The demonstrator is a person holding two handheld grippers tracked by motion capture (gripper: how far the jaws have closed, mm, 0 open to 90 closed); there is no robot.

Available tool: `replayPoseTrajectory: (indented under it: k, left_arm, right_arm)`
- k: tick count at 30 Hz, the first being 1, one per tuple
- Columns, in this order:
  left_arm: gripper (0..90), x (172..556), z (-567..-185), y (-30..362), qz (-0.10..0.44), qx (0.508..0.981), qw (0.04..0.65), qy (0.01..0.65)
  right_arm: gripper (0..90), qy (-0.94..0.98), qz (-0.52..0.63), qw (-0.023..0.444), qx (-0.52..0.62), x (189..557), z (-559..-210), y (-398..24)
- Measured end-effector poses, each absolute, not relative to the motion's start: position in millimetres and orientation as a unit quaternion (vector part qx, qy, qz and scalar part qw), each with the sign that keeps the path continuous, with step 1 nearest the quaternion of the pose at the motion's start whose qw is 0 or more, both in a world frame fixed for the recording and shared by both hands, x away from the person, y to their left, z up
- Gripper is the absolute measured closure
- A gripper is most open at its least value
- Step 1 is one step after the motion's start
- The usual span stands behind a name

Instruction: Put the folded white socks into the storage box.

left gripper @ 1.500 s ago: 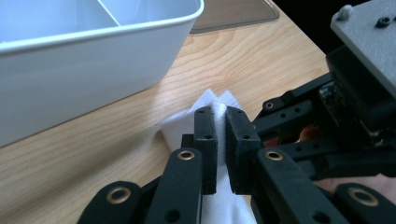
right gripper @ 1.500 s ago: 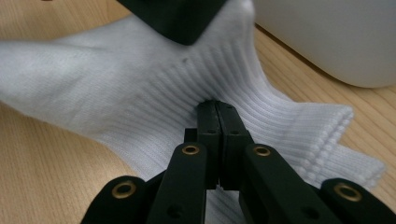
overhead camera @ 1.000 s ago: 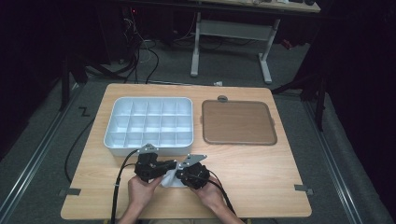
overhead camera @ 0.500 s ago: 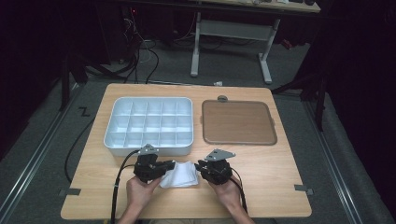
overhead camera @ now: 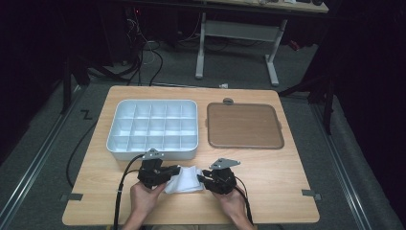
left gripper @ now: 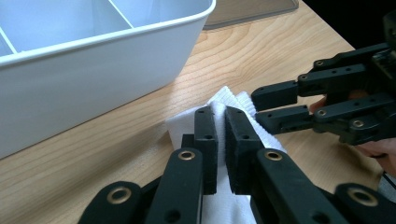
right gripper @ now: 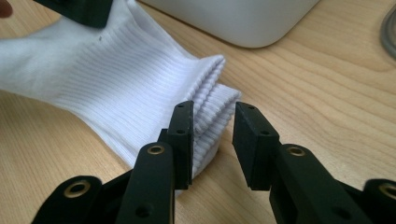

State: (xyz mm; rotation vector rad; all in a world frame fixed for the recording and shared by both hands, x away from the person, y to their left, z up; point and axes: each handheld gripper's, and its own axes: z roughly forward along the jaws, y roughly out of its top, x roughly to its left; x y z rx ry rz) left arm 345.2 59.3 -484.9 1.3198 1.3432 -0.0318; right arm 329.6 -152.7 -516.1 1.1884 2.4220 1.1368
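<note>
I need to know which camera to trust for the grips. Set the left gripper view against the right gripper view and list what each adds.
Left gripper view: the left gripper is clamped shut on the white sock, with the brown lid far behind.

Right gripper view: the right gripper straddles the sock's ribbed cuff; one jaw touches it, the other stands clear. These jaws have just been opening.

Both: the sock, the white divided tray and the wooden table.
</note>
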Motion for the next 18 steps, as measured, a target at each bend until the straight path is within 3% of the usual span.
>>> replayPoseTrajectory:
  k: [18]
  left_arm:
    - [84.7, 345, -478, 47, -0.014, 0.584, 0.585, 0.563]
  right_arm:
    - [73.2, 0.841, 0.367, 0.113, 0.381, 330, -521, -144]
